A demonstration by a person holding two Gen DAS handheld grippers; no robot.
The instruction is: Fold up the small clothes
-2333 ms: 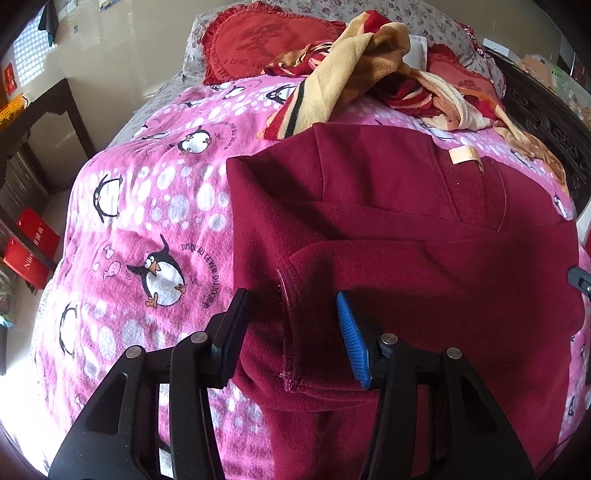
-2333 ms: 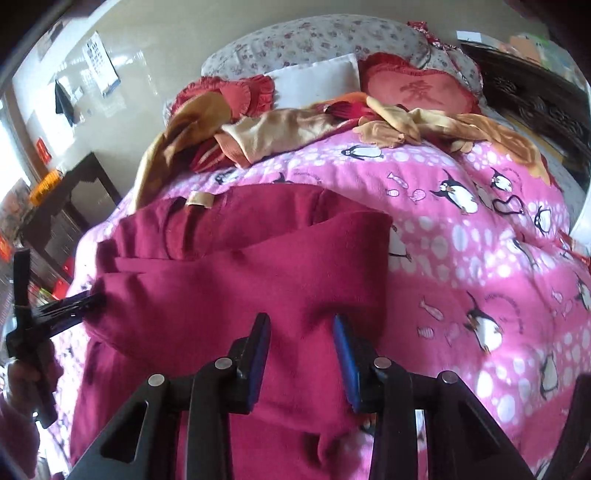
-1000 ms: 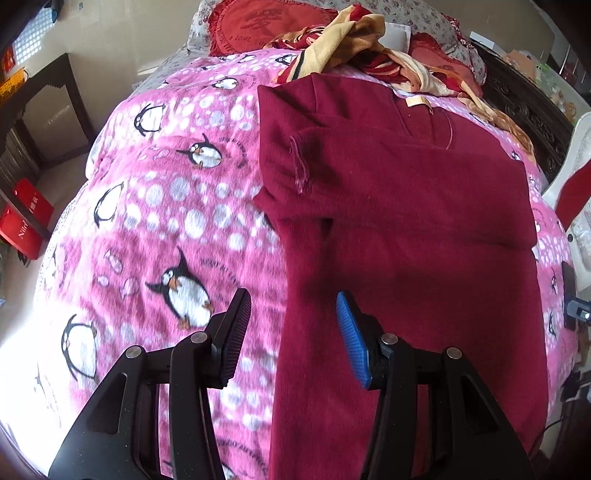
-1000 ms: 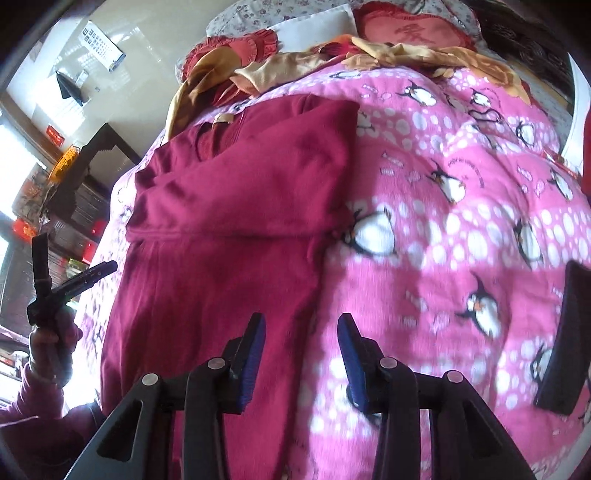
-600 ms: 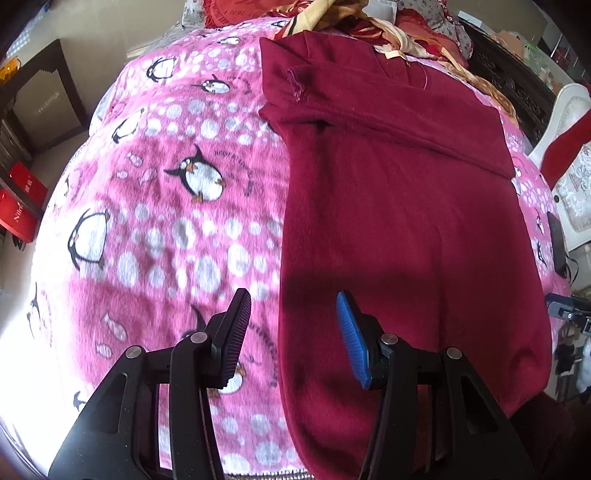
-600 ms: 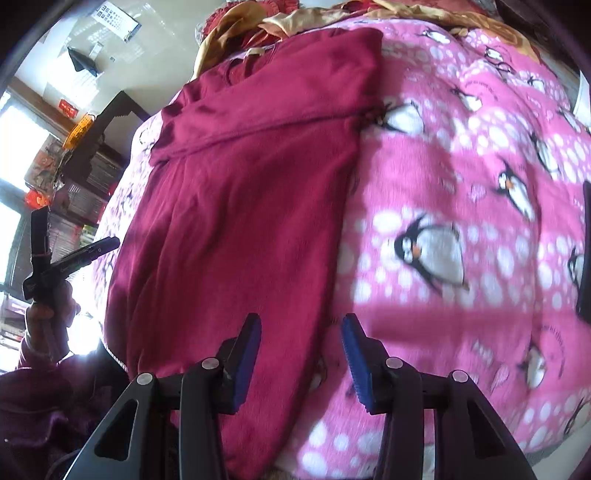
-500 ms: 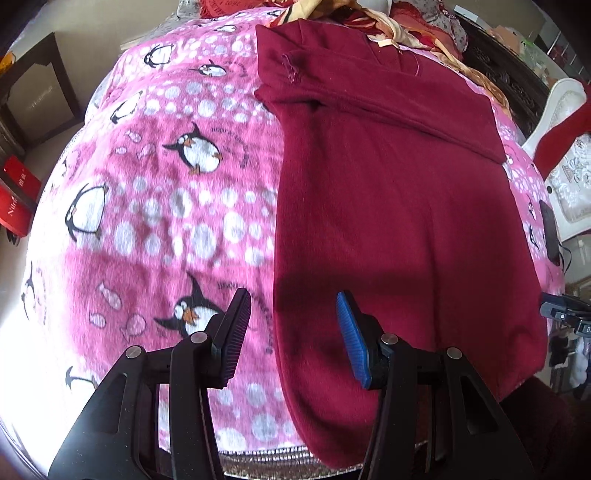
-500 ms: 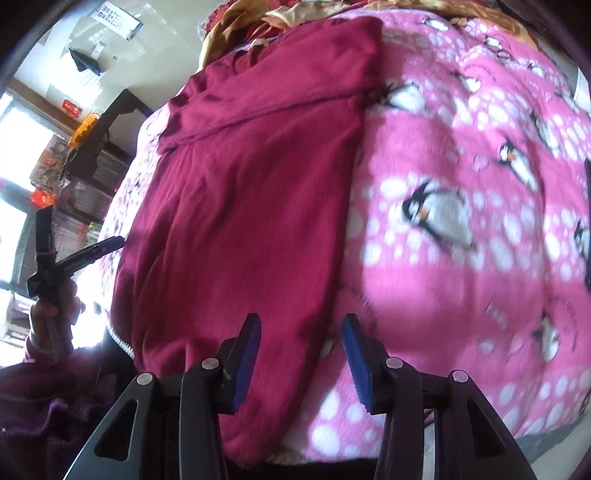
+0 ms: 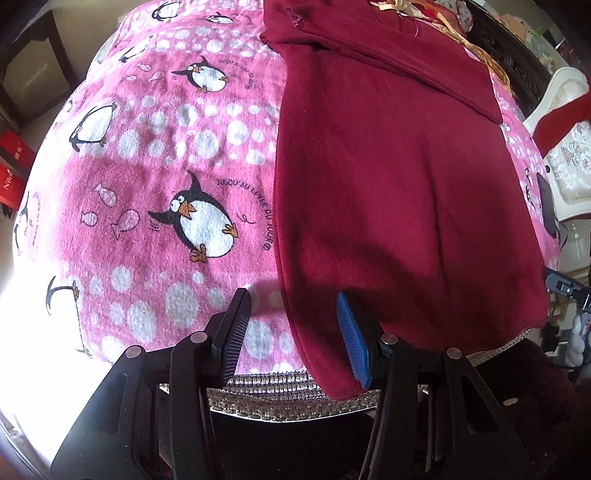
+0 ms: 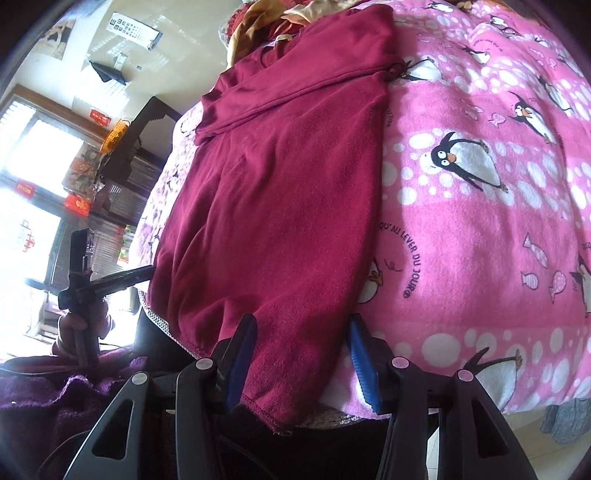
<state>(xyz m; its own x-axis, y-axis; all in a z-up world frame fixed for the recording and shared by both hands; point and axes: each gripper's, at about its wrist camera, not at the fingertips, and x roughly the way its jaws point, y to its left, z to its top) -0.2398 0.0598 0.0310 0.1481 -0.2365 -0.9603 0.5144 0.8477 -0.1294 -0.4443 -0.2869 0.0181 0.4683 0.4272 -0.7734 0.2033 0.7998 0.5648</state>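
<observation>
- Bed: covered by a pink blanket [image 9: 155, 155] printed with penguins, white dots and fish. Its near edge ends in a pale woven trim [image 9: 266, 391] that hangs over the front of the bed.
- Sweater [image 9: 388, 177]: dark red, lies flat and lengthwise on the blanket, neck end toward the far edge, hem at the near edge. The sleeves are folded across the upper body as a band [image 9: 388, 48]. The hem droops over the near edge of the bed; its corners hang lowest. In the right wrist view the same sweater [image 10: 280, 192] fills the left half of the bed.
- Heap of yellow and red cloth [image 10: 258, 22]: at the far edge of the bed, just beyond the sweater's neck.
- Left gripper [image 9: 293, 338]: jaws wide apart, nothing clamped. It sits at the near edge of the bed, over the sweater's left hem corner; the blue finger [image 9: 351, 343] is over the cloth, the black finger [image 9: 232, 332] over bare blanket.
- Right gripper [image 10: 301, 360]: jaws wide apart, straddling the sweater's right hem corner. The cloth passes between the fingers; not clamped.
- Left gripper as seen from the right wrist [image 10: 107, 280]: held in a hand [image 10: 79, 325] just off the sweater's left hem corner.
</observation>
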